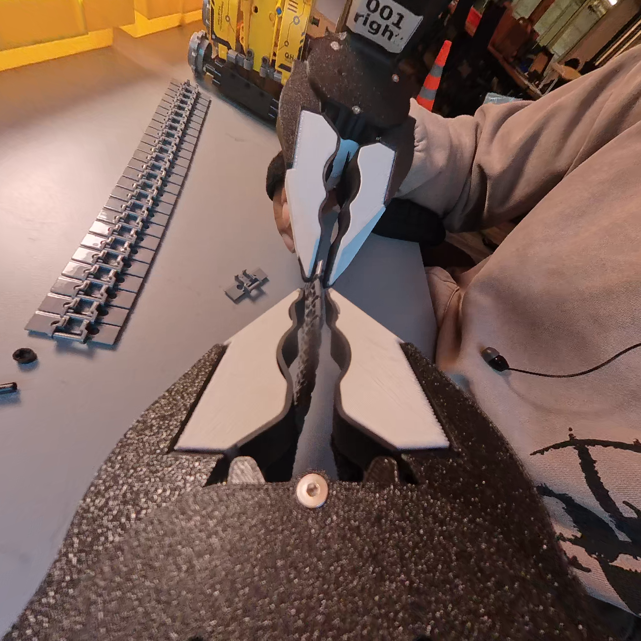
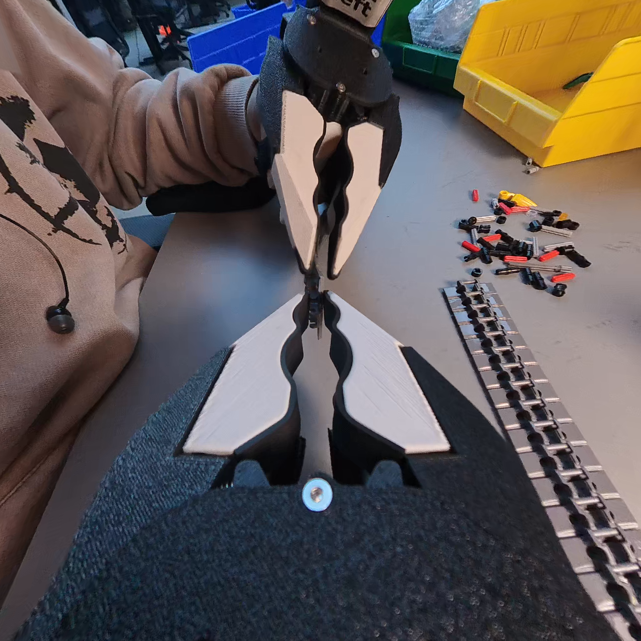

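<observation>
Right now my left gripper (image 1: pixel 314 295) and right gripper (image 2: pixel 316 298) meet tip to tip above the surface (image 2: pixel 399 208), each pinched nearly closed on a small dark track link (image 2: pixel 314 305). It looks light, rigid, slippery plastic; I grip its flat plates. Yellow bins (image 2: pixel 555 104): contents hidden.

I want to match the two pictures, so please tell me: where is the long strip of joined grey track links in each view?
Left wrist view: the track strip lies on the left, running diagonally from upper middle to lower left on the grey table.
Right wrist view: the track strip lies on the right, running down to the lower right corner.
Shared landmark: the small grey piece where both claws meet.
</observation>
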{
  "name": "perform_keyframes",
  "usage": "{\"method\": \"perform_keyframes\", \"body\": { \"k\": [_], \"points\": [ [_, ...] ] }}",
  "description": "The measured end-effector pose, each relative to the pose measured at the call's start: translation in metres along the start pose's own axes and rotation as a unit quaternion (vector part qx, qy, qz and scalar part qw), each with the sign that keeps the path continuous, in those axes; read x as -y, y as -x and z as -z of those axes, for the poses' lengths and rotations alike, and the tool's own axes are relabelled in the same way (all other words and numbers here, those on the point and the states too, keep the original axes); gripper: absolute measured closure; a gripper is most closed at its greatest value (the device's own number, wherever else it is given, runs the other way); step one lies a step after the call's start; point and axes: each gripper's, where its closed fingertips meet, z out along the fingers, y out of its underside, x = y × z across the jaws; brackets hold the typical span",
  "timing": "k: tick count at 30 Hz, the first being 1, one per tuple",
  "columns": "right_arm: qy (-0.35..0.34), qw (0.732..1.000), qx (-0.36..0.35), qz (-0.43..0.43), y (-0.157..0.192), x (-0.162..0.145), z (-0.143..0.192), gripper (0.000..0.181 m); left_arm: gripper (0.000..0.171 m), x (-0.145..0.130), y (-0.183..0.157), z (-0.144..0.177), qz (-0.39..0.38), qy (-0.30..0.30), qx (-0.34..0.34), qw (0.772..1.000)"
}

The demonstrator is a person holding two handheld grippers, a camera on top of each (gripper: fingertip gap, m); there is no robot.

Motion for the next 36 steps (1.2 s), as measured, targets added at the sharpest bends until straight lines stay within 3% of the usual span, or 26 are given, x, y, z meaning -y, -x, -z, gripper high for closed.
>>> {"method": "perform_keyframes", "body": {
  "k": [7,13,17,36],
  "points": [
    [0.0,1.0,-0.012,0.012,-0.002,0.0,-0.001,0.176,0.168,-0.001,0.006,-0.004,0.001,0.004,0.023,1.0],
    [0.047,0.985,-0.109,0.127,-0.015,-0.005,-0.004,0.181,0.169,-0.005,0.023,-0.004,0.063,-0.005,0.036,0.997],
    [0.055,0.978,-0.122,0.161,-0.013,-0.009,-0.006,0.181,0.169,-0.009,0.026,-0.007,0.069,0.005,0.048,0.996],
    [-0.004,0.992,-0.084,0.09,-0.008,0.001,-0.002,0.181,0.169,-0.002,0.025,-0.009,0.023,0.0,0.092,0.996]
  ]
}}
